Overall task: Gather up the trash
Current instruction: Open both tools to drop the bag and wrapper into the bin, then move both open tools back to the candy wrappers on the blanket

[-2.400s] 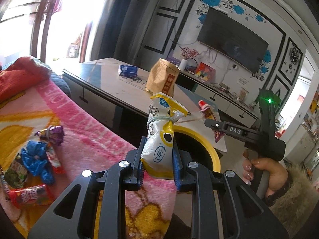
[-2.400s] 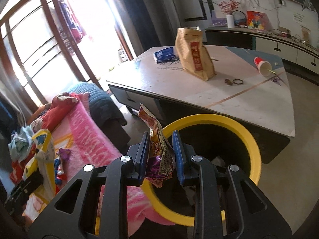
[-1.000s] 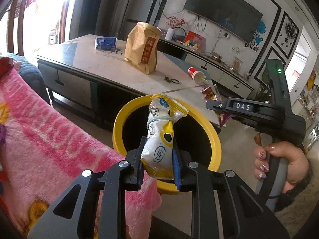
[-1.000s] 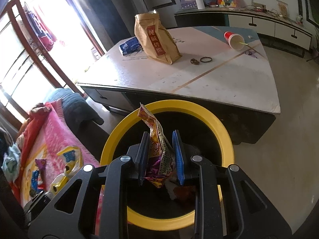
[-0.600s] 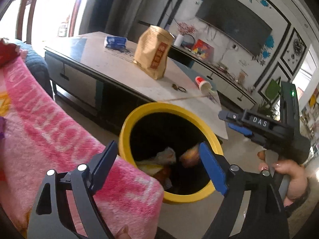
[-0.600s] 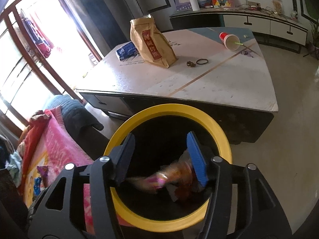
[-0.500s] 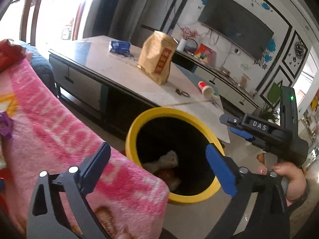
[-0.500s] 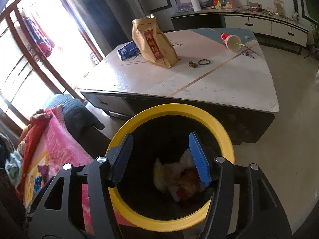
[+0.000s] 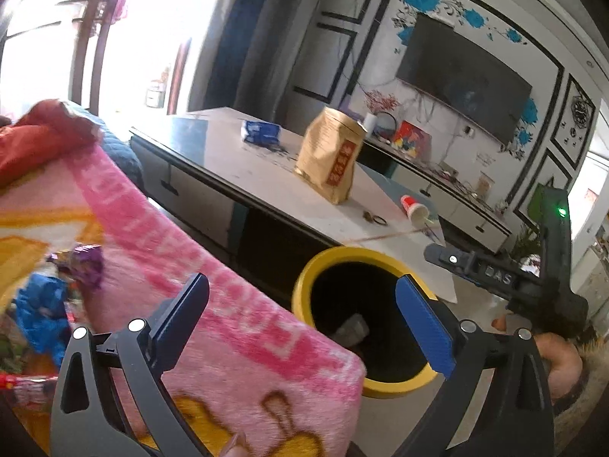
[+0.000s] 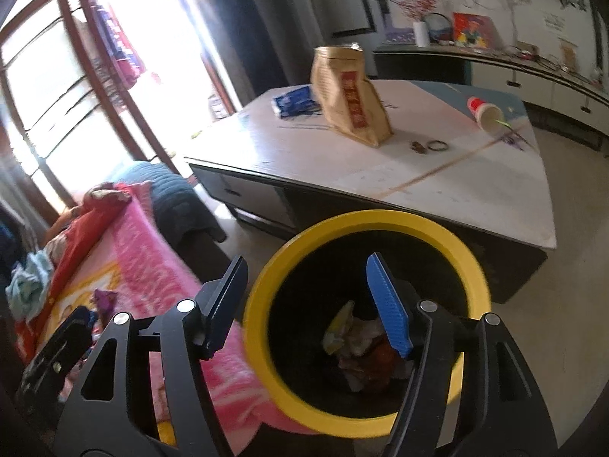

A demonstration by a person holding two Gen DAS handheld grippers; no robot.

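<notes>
Beside pink blanket (image 9: 243, 316): yellow-rimmed bin (image 10: 472, 266), on floor, before low surface (image 10: 437, 182).
Inside bin: trash wrappers (image 10: 357, 339), crumpled heap at bottom (individual items hard to tell apart).
Left gripper (image 9: 300, 316): jaws spread wide, nothing between, just been opening.
Right gripper (image 10: 308, 301): above bin mouth, jaws parted, empty, just been opening.
On blanket: loose wrappers (image 9: 82, 262), purple and blue, well apart from bin.
On surface: brown paper bag (image 10: 350, 95) upright; red cup (image 10: 485, 112) tipped on side; blue packet (image 10: 295, 104).
</notes>
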